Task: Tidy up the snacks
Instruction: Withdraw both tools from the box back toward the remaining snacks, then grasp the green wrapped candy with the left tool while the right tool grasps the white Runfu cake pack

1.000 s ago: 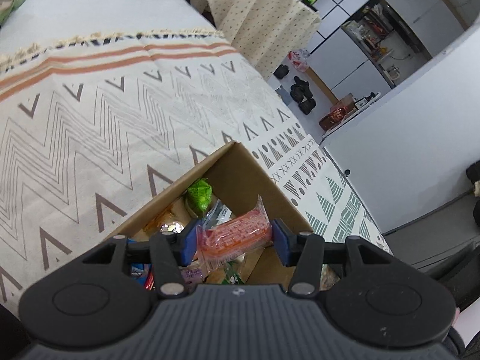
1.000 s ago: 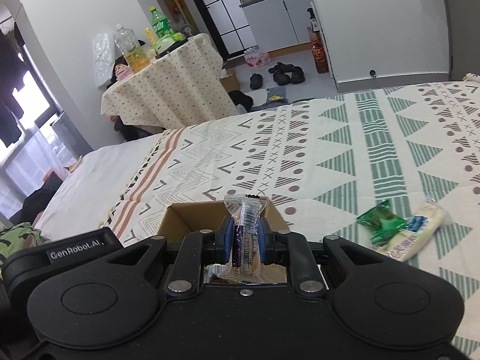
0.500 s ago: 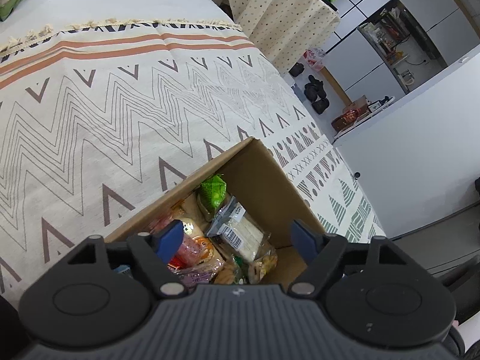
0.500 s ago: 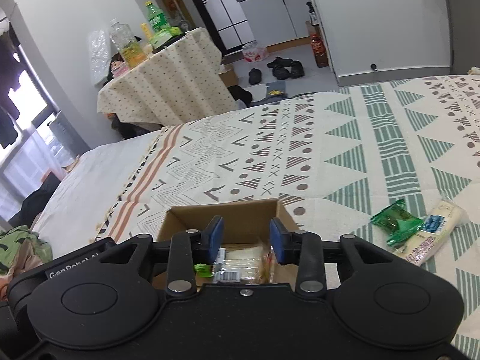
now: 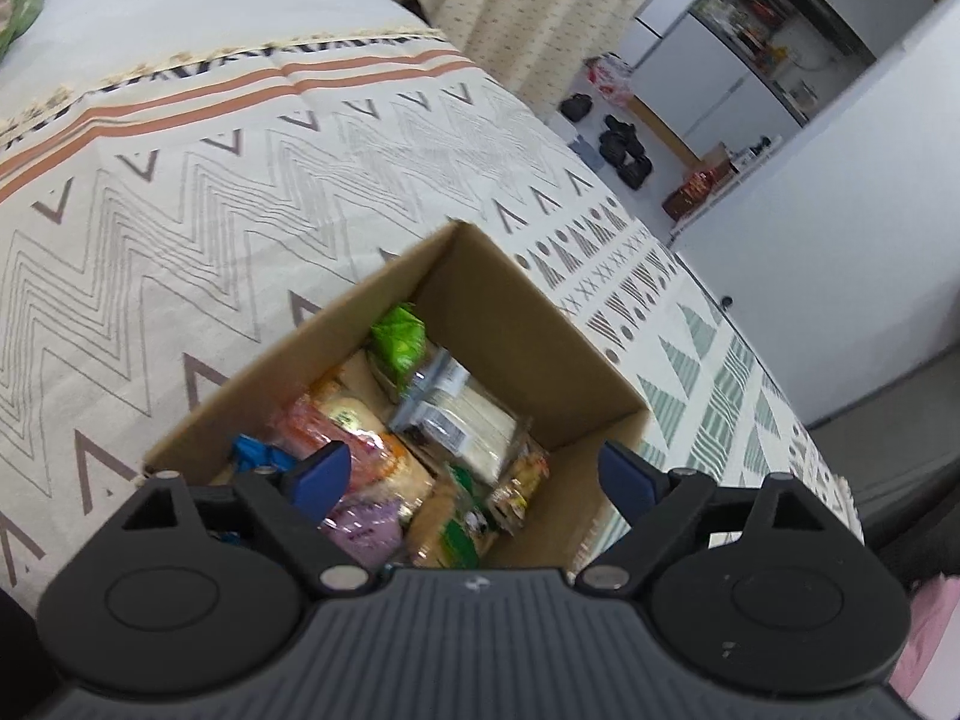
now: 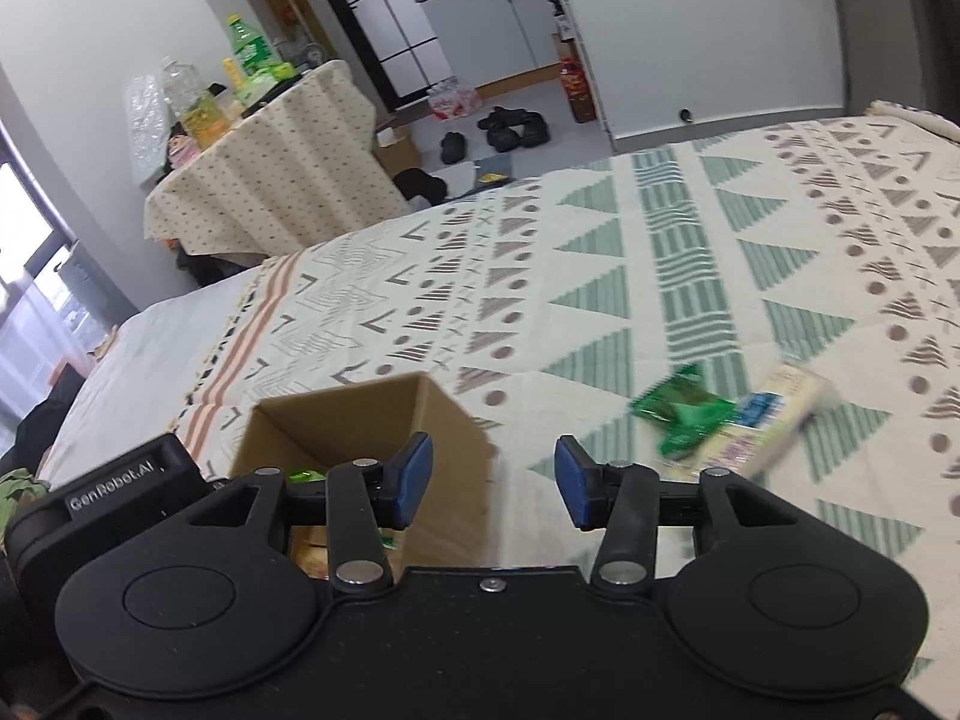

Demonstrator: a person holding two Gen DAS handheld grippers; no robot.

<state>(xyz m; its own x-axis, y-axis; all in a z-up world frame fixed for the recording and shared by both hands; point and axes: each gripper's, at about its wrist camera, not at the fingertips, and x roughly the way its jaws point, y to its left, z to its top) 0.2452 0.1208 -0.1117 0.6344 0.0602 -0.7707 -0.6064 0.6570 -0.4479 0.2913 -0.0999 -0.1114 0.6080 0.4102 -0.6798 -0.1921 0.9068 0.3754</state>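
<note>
An open cardboard box (image 5: 528, 324) sits on the patterned blanket and holds several snack packets, among them a green one (image 5: 397, 339) and a clear white one (image 5: 468, 420). My left gripper (image 5: 474, 477) is open and empty above the box. In the right wrist view the box (image 6: 360, 414) lies at lower left. My right gripper (image 6: 493, 483) is open and empty, to the right of the box. A green packet (image 6: 681, 408) and a pale packet (image 6: 768, 420) lie on the blanket to its right.
The patterned blanket (image 6: 660, 276) covers the bed. A table with a dotted cloth (image 6: 270, 180) and bottles stands beyond the bed. Shoes (image 6: 510, 126) lie on the floor near white cabinets.
Both grippers opened and dropped their packets into the box. The right gripper has since swung right, toward the two packets on the blanket. The left one has pulled back a little.
</note>
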